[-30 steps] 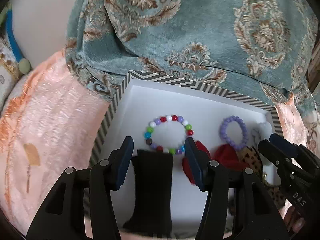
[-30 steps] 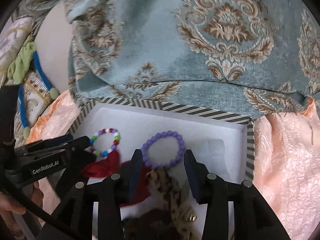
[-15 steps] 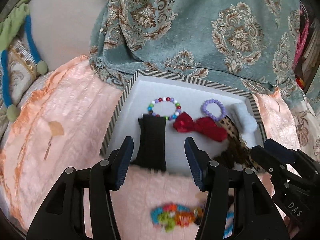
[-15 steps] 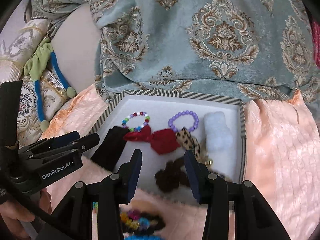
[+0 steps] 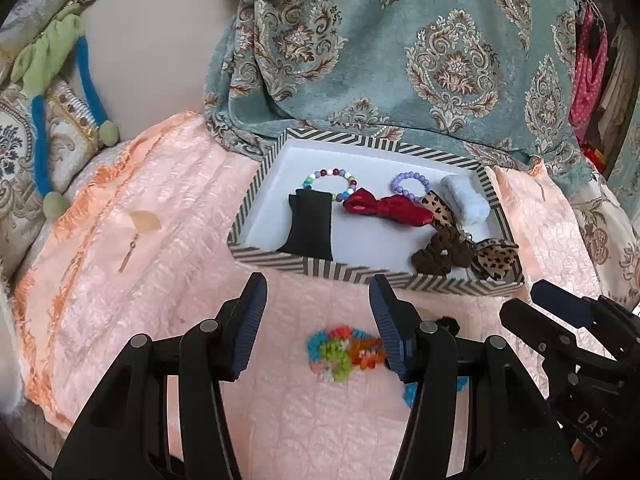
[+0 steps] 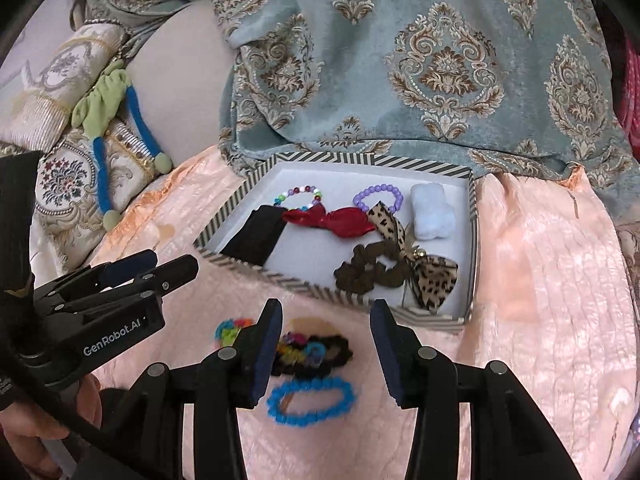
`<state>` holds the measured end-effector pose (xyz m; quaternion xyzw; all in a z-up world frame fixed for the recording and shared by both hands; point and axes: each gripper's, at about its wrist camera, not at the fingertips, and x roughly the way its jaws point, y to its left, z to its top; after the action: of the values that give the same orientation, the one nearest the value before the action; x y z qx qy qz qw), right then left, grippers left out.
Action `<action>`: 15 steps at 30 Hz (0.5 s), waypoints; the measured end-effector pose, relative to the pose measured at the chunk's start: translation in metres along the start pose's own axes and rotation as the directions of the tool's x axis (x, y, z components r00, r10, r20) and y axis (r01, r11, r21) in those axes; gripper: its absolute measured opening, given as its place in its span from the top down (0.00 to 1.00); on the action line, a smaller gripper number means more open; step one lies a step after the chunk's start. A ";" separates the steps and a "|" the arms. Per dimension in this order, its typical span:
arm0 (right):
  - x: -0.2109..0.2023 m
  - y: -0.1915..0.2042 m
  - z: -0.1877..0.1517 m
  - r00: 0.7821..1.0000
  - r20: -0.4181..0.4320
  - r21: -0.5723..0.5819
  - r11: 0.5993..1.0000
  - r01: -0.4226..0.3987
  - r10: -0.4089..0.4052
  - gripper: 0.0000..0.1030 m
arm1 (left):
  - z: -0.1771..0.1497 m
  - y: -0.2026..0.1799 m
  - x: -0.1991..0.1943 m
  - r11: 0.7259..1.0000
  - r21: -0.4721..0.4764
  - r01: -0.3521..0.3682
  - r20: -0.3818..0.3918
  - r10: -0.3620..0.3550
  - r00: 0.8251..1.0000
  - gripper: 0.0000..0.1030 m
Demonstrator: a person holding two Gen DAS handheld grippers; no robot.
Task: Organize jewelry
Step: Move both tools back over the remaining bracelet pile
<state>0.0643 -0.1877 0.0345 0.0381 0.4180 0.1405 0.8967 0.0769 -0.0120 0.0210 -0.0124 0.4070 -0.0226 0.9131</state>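
On the peach bedspread, just in front of the striped box, three loose pieces lie unsorted: a blue bead bracelet, a dark scrunchie with coloured bits just beyond it, and a multicoloured scrunchie to their left. Both grippers hover above them, empty.

Right gripper: jaws open, nothing between the pads; dark scrunchie and blue bracelet sit under the gap. Left gripper: jaws open wider, empty, multicoloured scrunchie below, near the right-hand finger.

Likely step: pick one loose piece and move it into the box. Advice for the right side: commit to one target. Scrunchie and bracelet nearly touch, so a straight drop risks snagging both. The bracelet is nearest; straddle one side of the ring, pinch across the beads, lift clean. The bedspread is soft and crinkled, so the fingers may dig into fabric; close gently.

Box contents: black velvet holder, rainbow bead bracelet, purple bead bracelet, red bow, leopard bow, brown scrunchie, white fluffy piece. Free floor is front-centre, between holder and brown scrunchie; aim there.

In the way: the box's front wall stands between the loose pieces and that spot, so clear it on lift. The two grippers sit close side by side; move one at a time. The patterned teal cloth hangs over the back rim, not an obstacle.
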 end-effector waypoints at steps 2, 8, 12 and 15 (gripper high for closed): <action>-0.006 0.004 -0.005 1.000 0.002 -0.005 1.000 -0.004 0.004 0.57 | -0.005 0.000 -0.006 1.000 0.002 -0.006 0.011 0.006 1.000 0.49; -0.022 0.008 -0.015 1.000 0.012 -0.011 1.000 -0.011 0.011 0.51 | -0.017 -0.002 -0.018 1.000 0.021 -0.011 0.023 0.011 1.000 0.49; -0.028 0.007 -0.020 1.000 0.020 -0.008 1.000 -0.012 0.012 0.44 | -0.022 -0.003 -0.021 1.000 0.025 -0.014 0.017 0.013 1.000 0.48; -0.030 0.006 -0.023 1.000 0.013 -0.011 1.000 -0.017 0.017 0.44 | -0.024 -0.003 -0.022 1.000 0.025 -0.016 0.015 0.016 1.000 0.48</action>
<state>0.0267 -0.1915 0.0429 0.0377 0.4112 0.1504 0.8983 0.0440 -0.0140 0.0213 0.0022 0.4001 -0.0204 0.9163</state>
